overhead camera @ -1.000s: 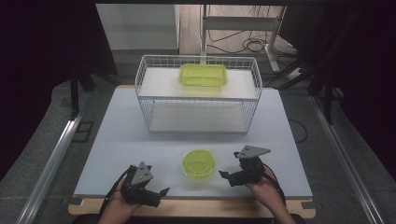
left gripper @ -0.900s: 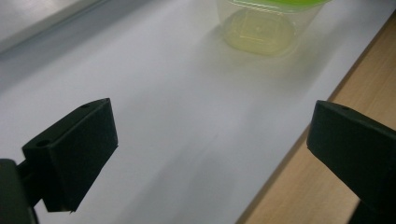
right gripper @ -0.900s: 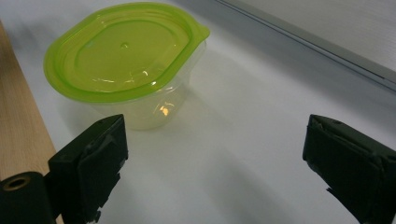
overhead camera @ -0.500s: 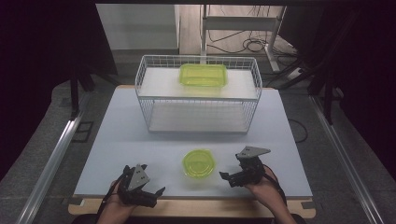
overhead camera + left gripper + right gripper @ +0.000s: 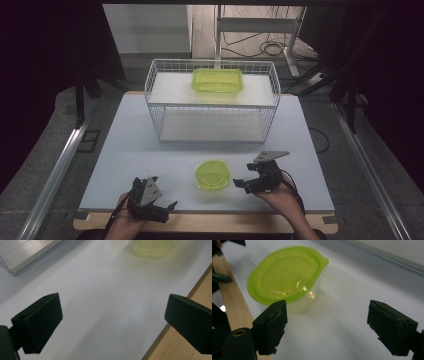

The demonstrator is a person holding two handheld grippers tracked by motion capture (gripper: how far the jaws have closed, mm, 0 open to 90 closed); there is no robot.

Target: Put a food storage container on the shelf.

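A small round clear container with a green lid (image 5: 213, 174) stands on the white table top near its front edge; it is also in the right gripper view (image 5: 284, 282) and shows as a blur in the left gripper view (image 5: 152, 248). My right gripper (image 5: 242, 175) is just right of it, jaws open and pointing at it, nothing between them (image 5: 327, 322). My left gripper (image 5: 162, 196) hovers at the front left edge, open and empty (image 5: 112, 320), well left of the container.
A white wire rack (image 5: 212, 102) stands at the back of the table, with a rectangular green-lidded container (image 5: 217, 80) on its upper shelf. A wooden strip (image 5: 210, 222) runs along the table's front edge. Dark floor and cables lie beyond.
My left gripper has drawn back slightly toward the front left edge. The right gripper and the round container have hardly moved.
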